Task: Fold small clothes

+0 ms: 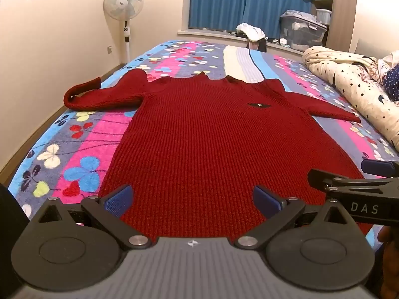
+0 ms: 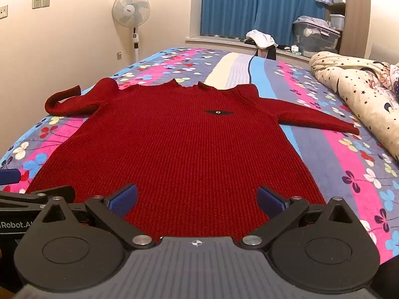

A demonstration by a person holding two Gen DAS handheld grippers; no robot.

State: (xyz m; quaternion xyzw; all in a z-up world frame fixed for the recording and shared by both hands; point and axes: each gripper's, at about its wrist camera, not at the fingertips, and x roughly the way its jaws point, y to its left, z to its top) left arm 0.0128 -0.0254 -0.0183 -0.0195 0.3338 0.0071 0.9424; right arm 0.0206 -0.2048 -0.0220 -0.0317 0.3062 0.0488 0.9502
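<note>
Sweater (image 1: pixel 212 134) lies lengthwise straight ahead, hem nearest; left gripper (image 1: pixel 193 200) and right gripper (image 2: pixel 197 199) gape wide, side by side, equally near.

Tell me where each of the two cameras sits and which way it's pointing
Left wrist: on the left gripper at the hem, looking up the red sweater toward the blue curtains; the right gripper shows at the right edge.
Right wrist: on the right gripper beside it, facing likewise; the left gripper shows at left.
Shared: sweater, bedspread, fan, both grippers open.
</note>
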